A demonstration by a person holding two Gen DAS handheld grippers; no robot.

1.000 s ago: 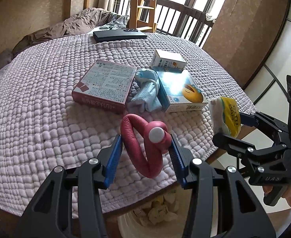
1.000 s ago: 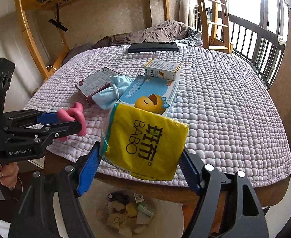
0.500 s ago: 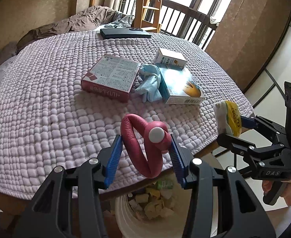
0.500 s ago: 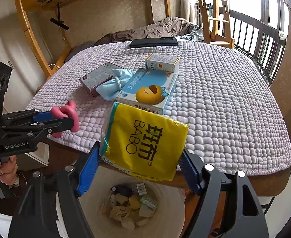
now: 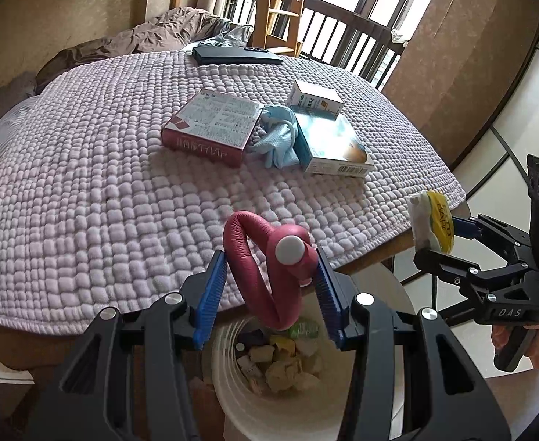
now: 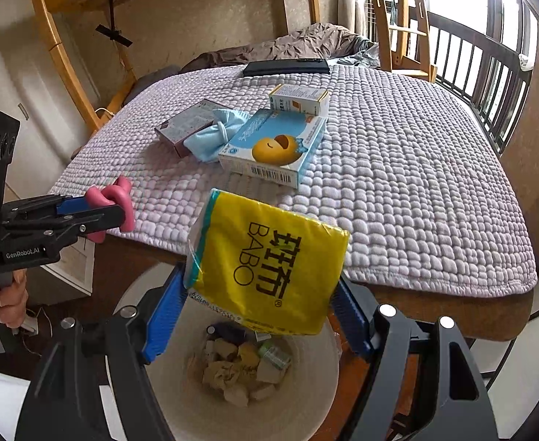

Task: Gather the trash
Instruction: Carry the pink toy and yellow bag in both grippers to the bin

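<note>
Right-wrist view looks straight down onto the white trash bin (image 6: 151, 397), which stands on the floor just off the bed's near edge and already holds crumpled scraps and a small green packet. The right gripper (image 6: 262, 301) is clamped on a yellow BABO tissue pack (image 6: 269, 268), and the pack hangs over the bin's mouth, slightly toward the bin's far rim. The left gripper (image 5: 269, 290) is closed on a pink looped toy with a white button end (image 5: 269, 261), and in its own view the loop dangles above the bin's far rim, close to the bed edge. To do the drop well, I judge that each item should be brought a little further back from the bed, toward the middle of the bin, before the jaws part; the pack is wide and flat, so it could catch on the rim if let go where it is. Letting go one at a time would keep the toy from bouncing off the pack. The pack looks soft and glossy, creased along its left seam, with a clear strip showing white tissue. The toy looks like padded leather, bent into a loop. Beyond the bin, on the lilac quilt (image 5: 85, 183), three cartons and a pale blue cloth (image 5: 276, 139) lie clustered together.
</note>
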